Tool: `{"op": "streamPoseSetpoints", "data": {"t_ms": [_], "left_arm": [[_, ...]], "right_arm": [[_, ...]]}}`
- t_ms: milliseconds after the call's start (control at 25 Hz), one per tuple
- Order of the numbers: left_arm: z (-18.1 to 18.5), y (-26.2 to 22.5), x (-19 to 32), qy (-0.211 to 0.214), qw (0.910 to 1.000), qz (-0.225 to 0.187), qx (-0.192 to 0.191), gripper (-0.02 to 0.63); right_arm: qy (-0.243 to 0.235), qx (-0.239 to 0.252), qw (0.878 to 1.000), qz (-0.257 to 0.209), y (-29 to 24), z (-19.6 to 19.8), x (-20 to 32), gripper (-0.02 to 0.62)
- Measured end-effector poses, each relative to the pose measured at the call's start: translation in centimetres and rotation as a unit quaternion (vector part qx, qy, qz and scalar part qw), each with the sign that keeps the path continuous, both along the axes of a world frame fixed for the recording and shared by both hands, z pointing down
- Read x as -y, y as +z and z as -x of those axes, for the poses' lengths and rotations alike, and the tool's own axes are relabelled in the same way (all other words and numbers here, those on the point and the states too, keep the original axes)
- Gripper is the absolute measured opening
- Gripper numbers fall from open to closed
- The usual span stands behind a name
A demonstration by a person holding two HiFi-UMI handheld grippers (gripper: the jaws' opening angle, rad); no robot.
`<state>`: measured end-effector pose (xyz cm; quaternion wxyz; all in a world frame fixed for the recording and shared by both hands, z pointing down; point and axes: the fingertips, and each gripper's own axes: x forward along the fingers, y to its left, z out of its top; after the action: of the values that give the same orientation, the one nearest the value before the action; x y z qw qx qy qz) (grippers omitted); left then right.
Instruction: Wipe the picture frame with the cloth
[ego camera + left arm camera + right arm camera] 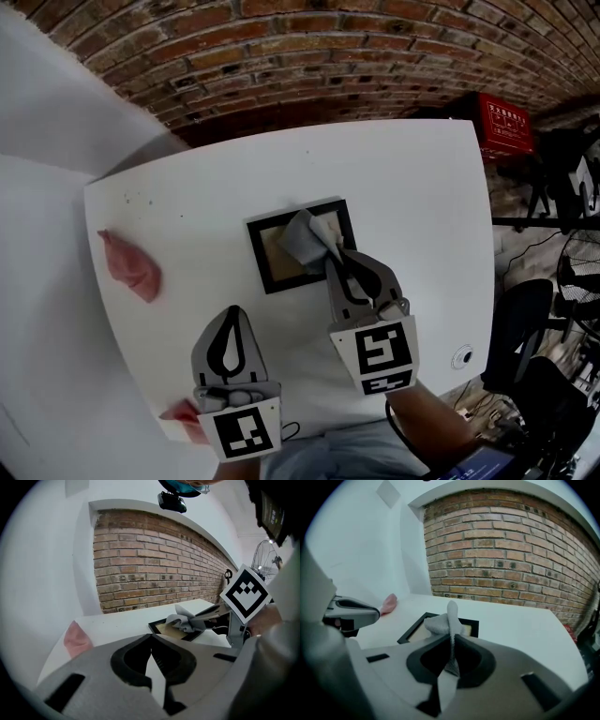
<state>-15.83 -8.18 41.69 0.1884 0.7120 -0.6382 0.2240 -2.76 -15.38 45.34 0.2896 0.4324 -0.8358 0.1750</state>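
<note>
A black picture frame [272, 278] with a tan inside lies flat in the middle of the white table [412, 197]. My right gripper [336, 260] is shut on a grey cloth [306, 238], which rests bunched on the frame's near right part. In the right gripper view the cloth [448, 619] stands up between the jaws over the frame [415, 629]. My left gripper [232, 317] hangs nearer the table's front edge, left of the frame, shut and holding nothing. From the left gripper view [151, 645] the frame [165, 628], the cloth [184, 620] and the right gripper [210, 613] show ahead to the right.
A pink cloth [130, 266] lies near the table's left edge; another pink piece [181, 414] sits by the front left corner. A red box [506, 122], a fan [579, 281] and dark gear stand off the table's right side. A brick wall [309, 56] runs behind.
</note>
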Motion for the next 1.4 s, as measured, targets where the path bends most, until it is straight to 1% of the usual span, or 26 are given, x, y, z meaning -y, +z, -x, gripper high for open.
{"op": "streamPoseSetpoints", "data": {"t_ms": [200,480,680,840,960,1080,1280,1400], "left_arm": [[-0.8,-0.2,0.2,0.007,1.0000,-0.002,0.000,0.009],[-2.6,-2.0,-0.1,0.016,0.9996,-0.022,0.001,0.009],[-3.7,-4.2,-0.9,0.017,0.9987,-0.047,0.007,0.009],[-4.3,-7.1,-1.8,0.009,0.9973,-0.072,0.011,0.009],[-4.1,-9.4,-2.1,0.000,0.9952,-0.097,0.017,0.009],[-3.1,-11.0,-2.6,-0.020,0.9927,-0.117,0.021,0.009],[-1.0,-12.9,-3.5,-0.049,0.9898,-0.130,0.030,0.009],[0.5,-13.1,-3.7,-0.061,0.9885,-0.133,0.040,0.009]], "right_arm": [[0.009,0.000,1.000,-0.003,-0.4,-1.1,0.0,0.027],[0.026,-0.006,1.000,-0.016,-2.1,-4.0,-0.6,0.027],[0.031,0.001,0.999,-0.040,-5.0,-5.5,-1.2,0.026],[0.027,0.006,0.998,-0.060,-8.5,-6.2,-1.9,0.026],[0.020,0.014,0.996,-0.085,-11.2,-6.0,-1.8,0.026],[0.009,0.025,0.994,-0.106,-13.4,-5.1,-1.7,0.026],[-0.014,0.035,0.992,-0.124,-15.7,-3.0,-1.6,0.026],[-0.030,0.040,0.991,-0.126,-16.0,-1.3,-1.1,0.026]]}}
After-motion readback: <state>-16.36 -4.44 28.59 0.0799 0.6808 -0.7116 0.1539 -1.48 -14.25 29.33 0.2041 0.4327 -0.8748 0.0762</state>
